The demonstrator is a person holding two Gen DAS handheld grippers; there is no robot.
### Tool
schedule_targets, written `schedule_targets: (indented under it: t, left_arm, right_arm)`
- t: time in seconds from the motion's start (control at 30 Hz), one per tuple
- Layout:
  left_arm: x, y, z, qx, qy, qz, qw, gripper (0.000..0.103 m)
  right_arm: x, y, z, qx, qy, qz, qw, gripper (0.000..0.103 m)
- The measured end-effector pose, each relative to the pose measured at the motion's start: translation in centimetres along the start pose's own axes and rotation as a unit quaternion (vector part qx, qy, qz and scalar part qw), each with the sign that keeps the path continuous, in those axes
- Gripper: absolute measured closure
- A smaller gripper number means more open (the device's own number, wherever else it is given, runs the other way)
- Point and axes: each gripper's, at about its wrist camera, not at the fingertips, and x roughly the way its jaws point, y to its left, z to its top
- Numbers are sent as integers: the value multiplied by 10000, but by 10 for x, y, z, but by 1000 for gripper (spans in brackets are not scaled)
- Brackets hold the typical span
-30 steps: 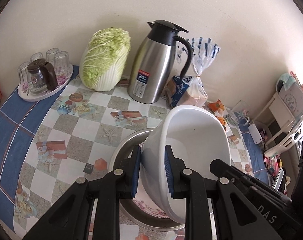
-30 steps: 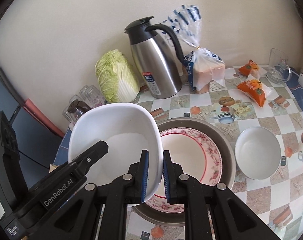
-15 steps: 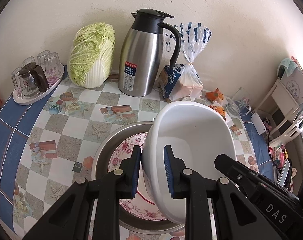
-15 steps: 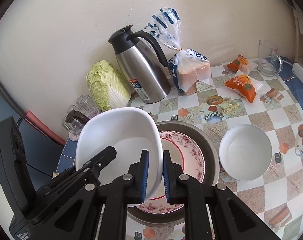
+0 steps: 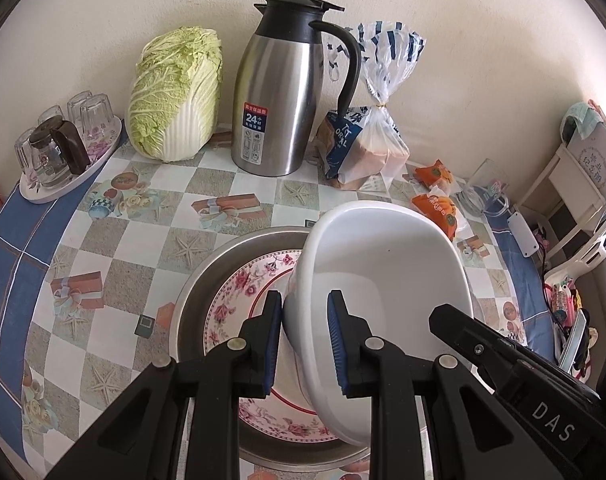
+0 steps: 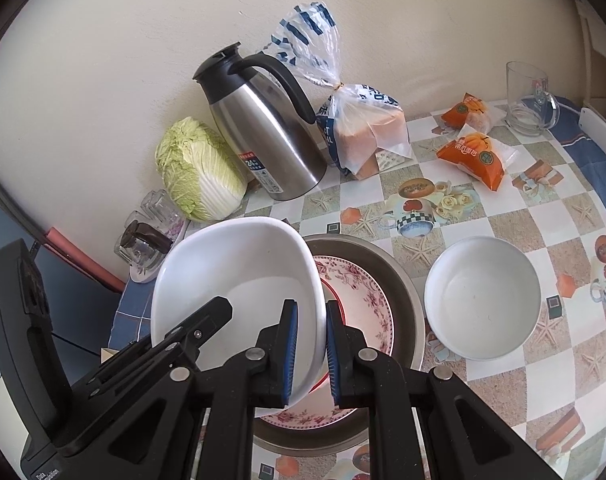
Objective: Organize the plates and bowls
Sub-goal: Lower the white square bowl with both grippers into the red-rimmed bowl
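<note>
A large white bowl is held by both grippers over the floral plate, which lies in a steel pan. My left gripper is shut on the bowl's left rim. My right gripper is shut on the bowl's right rim. The bowl hangs tilted above the floral plate and steel pan. A smaller white bowl stands on the table to the right of the pan.
Along the wall stand a cabbage, a steel thermos jug, a bagged bread loaf, orange snack packs and a glass mug. A tray of glasses sits at the far left. A white rack stands right of the table.
Both grippers, still shut on the large white bowl, have pulled back and risen a little; more of the floral plate and table shows beneath the bowl.
</note>
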Motion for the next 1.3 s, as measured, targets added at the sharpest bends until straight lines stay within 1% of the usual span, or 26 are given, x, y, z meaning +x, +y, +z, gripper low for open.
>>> schedule_targets:
  t: [0.57, 1.0, 1.3]
  left_arm:
    - [14, 4, -1, 4, 305, 68, 9995, 79]
    - [24, 8, -3, -28, 416, 101, 9991, 79]
    - [33, 9, -6, 12, 562, 156, 9983, 79]
  right_arm:
    - [15, -3, -1, 80, 203, -53, 9997, 88]
    - [24, -4, -1, 117, 303, -95, 9994, 88]
    - [32, -4, -3, 155, 415, -78, 9990, 88]
